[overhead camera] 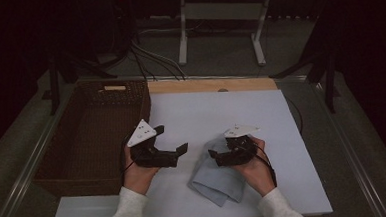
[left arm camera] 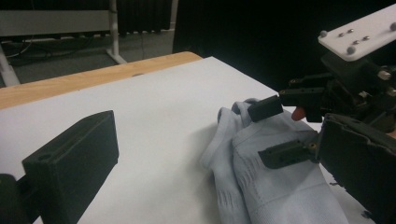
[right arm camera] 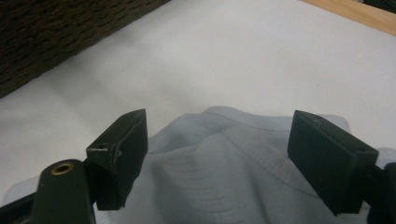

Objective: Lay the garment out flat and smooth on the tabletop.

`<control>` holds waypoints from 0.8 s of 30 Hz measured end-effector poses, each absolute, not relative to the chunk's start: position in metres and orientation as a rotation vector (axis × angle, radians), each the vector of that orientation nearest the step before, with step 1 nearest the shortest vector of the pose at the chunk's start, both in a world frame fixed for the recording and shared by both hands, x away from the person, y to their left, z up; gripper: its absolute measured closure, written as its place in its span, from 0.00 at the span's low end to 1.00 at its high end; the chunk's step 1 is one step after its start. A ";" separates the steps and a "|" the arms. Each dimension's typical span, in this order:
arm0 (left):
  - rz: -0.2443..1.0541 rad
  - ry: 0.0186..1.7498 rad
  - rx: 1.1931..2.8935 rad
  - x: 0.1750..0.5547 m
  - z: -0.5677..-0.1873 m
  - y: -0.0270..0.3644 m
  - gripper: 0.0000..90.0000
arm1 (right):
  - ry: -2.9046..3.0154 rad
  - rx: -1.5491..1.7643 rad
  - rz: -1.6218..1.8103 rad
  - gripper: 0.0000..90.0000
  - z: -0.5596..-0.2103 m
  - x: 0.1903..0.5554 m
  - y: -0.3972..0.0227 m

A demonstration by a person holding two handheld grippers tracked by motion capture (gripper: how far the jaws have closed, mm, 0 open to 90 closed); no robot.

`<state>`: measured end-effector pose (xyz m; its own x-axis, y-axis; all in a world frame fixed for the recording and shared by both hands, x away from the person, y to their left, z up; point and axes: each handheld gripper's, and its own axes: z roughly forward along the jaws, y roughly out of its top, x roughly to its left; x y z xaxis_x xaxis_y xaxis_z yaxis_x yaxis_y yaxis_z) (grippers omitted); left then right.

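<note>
The pale blue sock (overhead camera: 220,179) lies crumpled on the white worktop (overhead camera: 221,114), near the front edge and right of centre. The right tongs (overhead camera: 214,156) hover over its right part, jaws spread with the cloth between them, pads not pressing. The left tongs (overhead camera: 171,139) stand spread just left of the sock, holding nothing. A wicker basket (overhead camera: 89,134) sits at far left.

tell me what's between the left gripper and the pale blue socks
Nothing: bare white table top separates the left gripper from the socks, as the high view shows.
</note>
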<state>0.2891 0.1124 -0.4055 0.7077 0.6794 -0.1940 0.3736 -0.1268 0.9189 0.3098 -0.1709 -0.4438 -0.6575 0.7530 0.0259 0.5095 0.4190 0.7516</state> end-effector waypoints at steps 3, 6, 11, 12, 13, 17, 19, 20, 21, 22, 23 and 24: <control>0.324 0.844 1.742 0.289 -0.406 0.113 0.00 | 2.356 1.109 1.080 0.24 -0.444 0.314 -0.171; 0.323 0.844 1.741 0.289 -0.406 0.113 0.00 | 2.354 1.116 1.076 0.25 -0.444 0.317 -0.171; 0.324 0.844 1.742 0.289 -0.406 0.113 0.00 | 2.387 1.108 1.064 0.32 -0.447 0.323 -0.171; 0.323 0.845 1.741 0.289 -0.406 0.113 0.00 | 2.394 1.111 1.059 0.34 -0.447 0.324 -0.171; 0.323 0.845 1.741 0.289 -0.406 0.113 0.00 | 2.401 1.113 1.059 0.36 -0.448 0.325 -0.172; 0.324 0.846 1.738 0.289 -0.405 0.114 0.00 | 2.431 1.097 1.037 0.47 -0.449 0.324 -0.173; 0.326 0.845 1.737 0.289 -0.405 0.114 0.00 | 2.440 1.081 1.015 0.55 -0.450 0.323 -0.173; 0.326 0.845 1.737 0.289 -0.405 0.114 0.00 | 2.449 1.076 1.012 0.59 -0.451 0.323 -0.174; 0.326 0.846 1.738 0.289 -0.405 0.114 0.00 | 2.451 1.078 1.009 0.63 -0.451 0.322 -0.176; 0.326 0.846 1.739 0.289 -0.405 0.114 0.00 | 2.452 1.077 1.008 0.67 -0.451 0.321 -0.177; 0.326 0.846 1.740 0.289 -0.405 0.114 0.00 | 2.452 1.078 1.009 0.70 -0.451 0.321 -0.178; 0.326 0.846 1.741 0.289 -0.406 0.113 0.00 | 2.454 1.075 1.010 0.73 -0.450 0.320 -0.179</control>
<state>0.2891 0.1132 -0.4055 0.7053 0.6817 -0.1943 0.3746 -0.1257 0.9186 0.3202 -0.1791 -0.4503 -0.6853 0.7278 0.0242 0.5341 0.4798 0.6961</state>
